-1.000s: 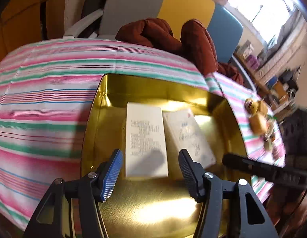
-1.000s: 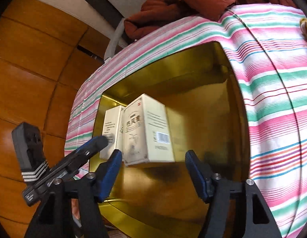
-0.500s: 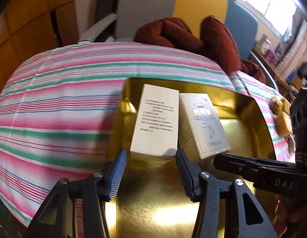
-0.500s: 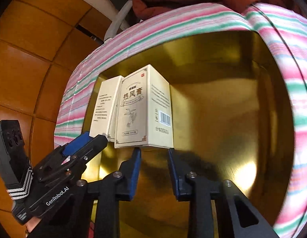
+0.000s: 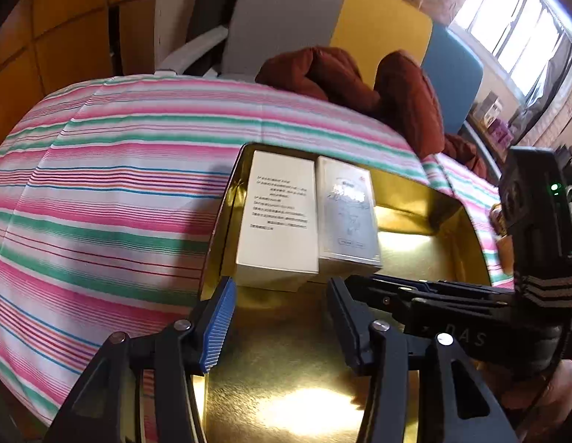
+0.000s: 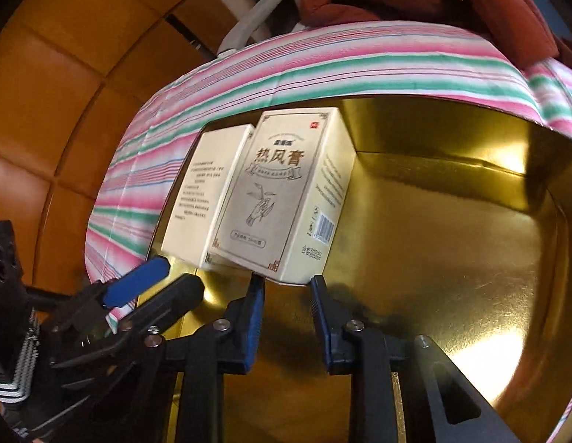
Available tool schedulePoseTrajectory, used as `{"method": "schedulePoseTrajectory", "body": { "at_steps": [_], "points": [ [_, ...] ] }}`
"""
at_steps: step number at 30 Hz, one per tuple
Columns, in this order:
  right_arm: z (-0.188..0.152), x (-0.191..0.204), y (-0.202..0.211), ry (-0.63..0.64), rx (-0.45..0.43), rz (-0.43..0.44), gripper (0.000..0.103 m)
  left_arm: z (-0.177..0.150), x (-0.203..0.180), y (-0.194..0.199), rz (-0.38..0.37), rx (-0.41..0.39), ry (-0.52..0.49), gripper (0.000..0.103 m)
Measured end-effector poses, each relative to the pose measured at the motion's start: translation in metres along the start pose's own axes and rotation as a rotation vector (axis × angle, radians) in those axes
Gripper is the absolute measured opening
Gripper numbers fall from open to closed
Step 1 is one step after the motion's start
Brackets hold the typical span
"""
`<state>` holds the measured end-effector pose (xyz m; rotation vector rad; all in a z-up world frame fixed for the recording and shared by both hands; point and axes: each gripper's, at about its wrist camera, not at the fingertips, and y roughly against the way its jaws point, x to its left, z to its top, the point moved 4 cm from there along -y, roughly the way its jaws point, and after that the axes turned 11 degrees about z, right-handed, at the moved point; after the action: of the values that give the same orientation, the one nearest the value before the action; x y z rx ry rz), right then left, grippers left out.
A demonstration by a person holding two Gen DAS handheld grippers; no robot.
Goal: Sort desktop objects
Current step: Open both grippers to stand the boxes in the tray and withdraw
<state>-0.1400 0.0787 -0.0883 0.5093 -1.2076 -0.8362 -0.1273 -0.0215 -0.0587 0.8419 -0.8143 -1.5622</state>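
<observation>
Two cream boxes lie side by side in the far left corner of a gold tin tray. The left box shows small print. On the right box there is a hand drawing and a barcode. My left gripper is open, its tips flanking the left box's near end. My right gripper has only a narrow gap between its jaws, with nothing in it. Its tips sit at the right box's near end.
The tray rests on a pink, green and white striped tablecloth. A rust-brown garment hangs over chairs behind the table. Small yellow items lie on the cloth at the right. A hand holds the right gripper.
The right jaws went from wide apart to a narrow gap and moved up to the right box's end. The left jaws narrowed a little. Both boxes now lie against the tray's left wall.
</observation>
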Motion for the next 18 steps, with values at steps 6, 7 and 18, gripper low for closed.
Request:
{"method": "schedulePoseTrajectory", "body": {
  "at_steps": [6, 7, 18],
  "points": [
    [-0.012, -0.004, 0.036, -0.036, -0.074, -0.008, 0.049, -0.009, -0.003, 0.019, -0.013, -0.053, 0.051, 0.057],
    [-0.015, -0.004, 0.042, -0.028, -0.084, -0.018, 0.050, -0.010, -0.005, 0.021, -0.024, -0.056, 0.058, 0.058],
    [-0.049, -0.001, 0.137, 0.137, -0.238, -0.114, 0.074, -0.039, -0.070, 0.042, -0.205, -0.012, 0.030, 0.059]
  ]
}}
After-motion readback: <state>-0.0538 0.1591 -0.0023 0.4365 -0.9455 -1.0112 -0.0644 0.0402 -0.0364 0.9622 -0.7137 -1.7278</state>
